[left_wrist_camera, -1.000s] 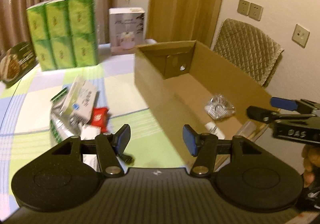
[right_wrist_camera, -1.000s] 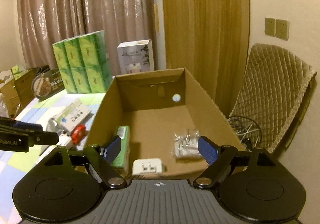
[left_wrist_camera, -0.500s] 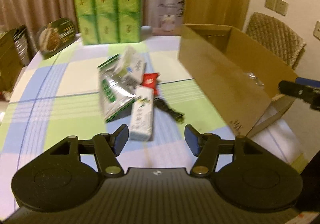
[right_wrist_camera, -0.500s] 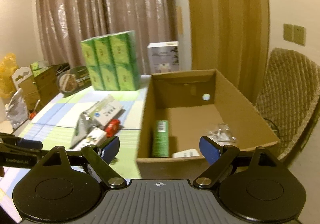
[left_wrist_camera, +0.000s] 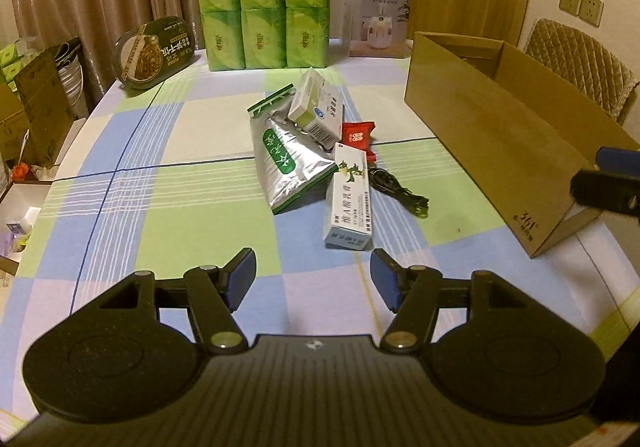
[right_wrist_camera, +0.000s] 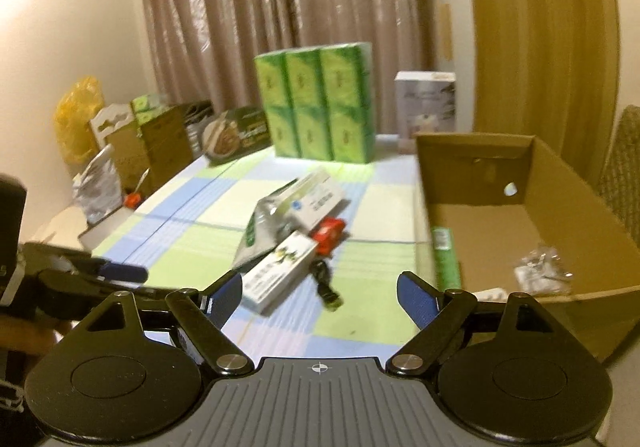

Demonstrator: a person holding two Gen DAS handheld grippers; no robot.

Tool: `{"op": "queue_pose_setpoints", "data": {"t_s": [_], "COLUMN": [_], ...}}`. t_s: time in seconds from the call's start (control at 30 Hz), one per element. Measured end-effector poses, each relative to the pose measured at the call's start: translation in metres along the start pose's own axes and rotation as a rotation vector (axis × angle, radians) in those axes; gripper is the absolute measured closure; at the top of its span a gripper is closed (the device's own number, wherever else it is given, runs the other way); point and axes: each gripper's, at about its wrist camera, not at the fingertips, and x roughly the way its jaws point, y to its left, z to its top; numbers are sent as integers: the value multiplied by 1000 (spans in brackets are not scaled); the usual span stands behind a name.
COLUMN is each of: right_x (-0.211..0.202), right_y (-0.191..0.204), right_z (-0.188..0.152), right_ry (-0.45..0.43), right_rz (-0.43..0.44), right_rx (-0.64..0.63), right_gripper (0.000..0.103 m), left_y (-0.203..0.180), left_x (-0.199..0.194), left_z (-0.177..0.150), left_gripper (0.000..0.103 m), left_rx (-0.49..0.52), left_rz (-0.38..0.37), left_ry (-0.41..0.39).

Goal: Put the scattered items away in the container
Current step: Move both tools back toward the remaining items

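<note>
An open cardboard box (left_wrist_camera: 492, 135) (right_wrist_camera: 536, 207) stands on the table's right side; inside lie a green packet (right_wrist_camera: 446, 259) and a clear plastic bag (right_wrist_camera: 542, 273). Left of it a pile lies on the cloth: a silver-green pouch (left_wrist_camera: 286, 163) (right_wrist_camera: 260, 231), a white-green box (left_wrist_camera: 316, 107) (right_wrist_camera: 314, 199), a red wrapper (left_wrist_camera: 358, 135) (right_wrist_camera: 329, 233), a long white carton (left_wrist_camera: 349, 197) (right_wrist_camera: 280, 271) and a black cable (left_wrist_camera: 396, 189) (right_wrist_camera: 326, 283). My left gripper (left_wrist_camera: 312, 275) hangs open and empty short of the carton. My right gripper (right_wrist_camera: 320, 297) is open and empty above the table beside the box.
A stack of green tissue packs (left_wrist_camera: 264, 3), a white humidifier box (left_wrist_camera: 378, 21) and a dark meal tray (left_wrist_camera: 156, 51) stand along the table's far edge. Cartons and bags (right_wrist_camera: 120, 143) crowd the floor at left. A quilted chair (left_wrist_camera: 580, 63) stands behind the box.
Both grippers swung left, away from the box interior, and now face the pile on the table. Both stay open and empty.
</note>
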Motion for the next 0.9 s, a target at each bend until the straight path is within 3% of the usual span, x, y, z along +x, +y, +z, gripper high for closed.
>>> {"op": "queue_pose_setpoints", "data": {"t_s": [0.3,0.5,0.67,0.9], "right_x": [43,79,103,124], "right_y": [19,22,14,6], "right_z": [-21,-37,-45,-47], "right_ry": [111,170,199,216], "right_rz": [5,-29,-39,-37], "right_rx": [-73,-134,-143,-158], "right_gripper": [42,44,44,44], "left_y": [13,9,3,-17], "left_x": [18,40,68,104], "left_z": [-3,4,13,19], "left_gripper": [44,44,44,45], "left_rx": [20,69,85,201], "left_rz": [-29,-73,-159,-152], "left_ry": [7,15,13,33]}}
